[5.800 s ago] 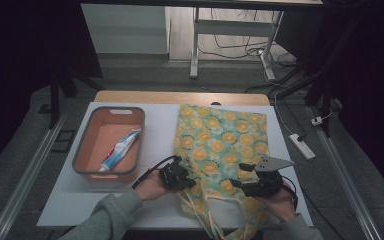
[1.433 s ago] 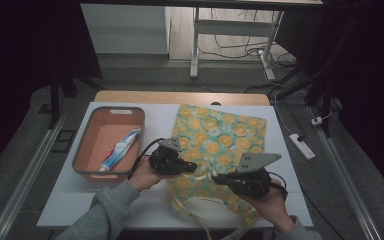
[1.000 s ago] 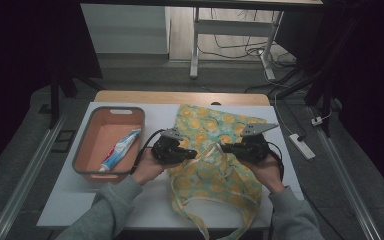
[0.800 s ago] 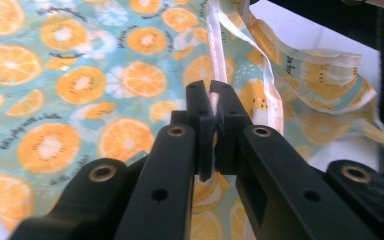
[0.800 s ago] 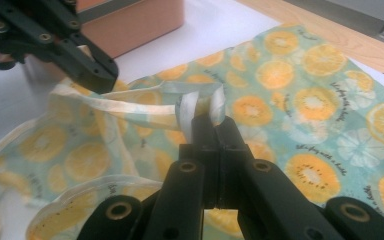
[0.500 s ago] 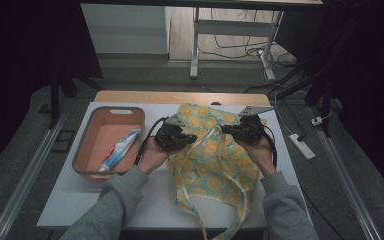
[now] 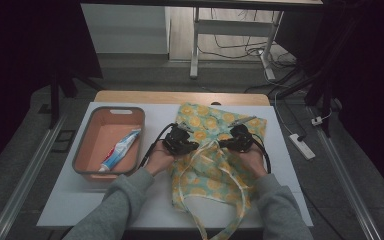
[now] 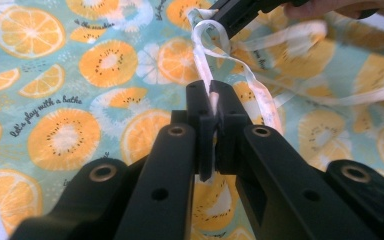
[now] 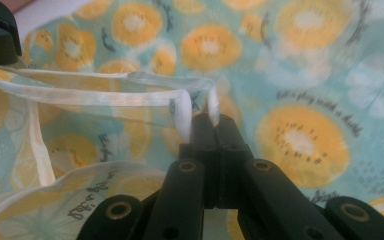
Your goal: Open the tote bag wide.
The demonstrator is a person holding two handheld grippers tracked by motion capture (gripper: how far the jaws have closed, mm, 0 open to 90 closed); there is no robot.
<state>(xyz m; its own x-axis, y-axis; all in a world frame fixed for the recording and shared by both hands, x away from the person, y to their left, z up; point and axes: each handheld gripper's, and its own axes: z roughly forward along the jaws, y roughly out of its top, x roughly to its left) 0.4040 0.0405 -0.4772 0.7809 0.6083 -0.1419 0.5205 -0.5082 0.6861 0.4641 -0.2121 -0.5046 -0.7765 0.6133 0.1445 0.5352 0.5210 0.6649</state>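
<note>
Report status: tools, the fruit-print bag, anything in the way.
Left tool shut on bag strap; right tool shut on strap too. Fruit-print bag lies crumpled on table. Tray with toothpaste tube sits left, clear of bag.

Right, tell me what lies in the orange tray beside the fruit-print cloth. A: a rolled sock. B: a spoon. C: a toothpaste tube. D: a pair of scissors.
C: in the high view a white tube with blue and red print, the toothpaste tube, lies slantwise on the floor of the orange tray, left of the fruit-print cloth.
</note>
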